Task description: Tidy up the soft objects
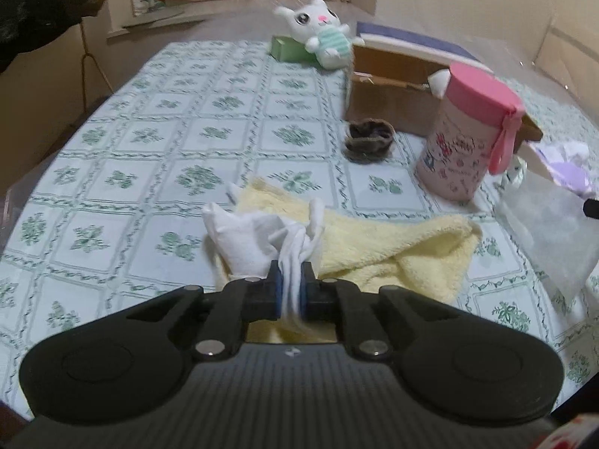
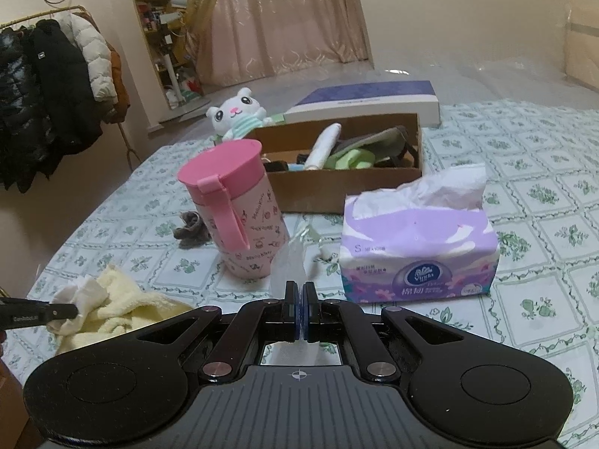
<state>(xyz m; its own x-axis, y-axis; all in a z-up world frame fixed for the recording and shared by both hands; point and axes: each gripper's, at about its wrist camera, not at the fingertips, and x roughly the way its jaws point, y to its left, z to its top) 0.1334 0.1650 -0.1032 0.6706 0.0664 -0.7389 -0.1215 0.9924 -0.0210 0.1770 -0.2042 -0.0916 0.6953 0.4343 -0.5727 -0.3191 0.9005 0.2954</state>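
My left gripper [image 1: 291, 273] is shut on a white sock [image 1: 254, 239] and holds it over a pale yellow towel [image 1: 374, 247] lying crumpled on the table. The sock [image 2: 80, 293] and towel [image 2: 123, 307] also show at the lower left of the right wrist view, with the left gripper's finger [image 2: 37, 312] on the sock. My right gripper [image 2: 301, 292] is shut, with a clear plastic bag [image 2: 295, 262] between or just past its fingertips. A brown sock [image 1: 368, 138] lies by an open cardboard box [image 1: 389, 89] that holds several soft items [image 2: 348, 153]. A white plush bunny [image 1: 318, 30] sits at the far end.
A pink lidded tumbler [image 2: 239, 205] stands mid-table. A purple tissue pack [image 2: 419, 247] is right of it. A green box [image 1: 288, 48] and a blue-white flat box [image 2: 374, 101] lie at the back. The table has a green-patterned cloth [image 1: 149, 142]. Coats [image 2: 48, 86] hang at left.
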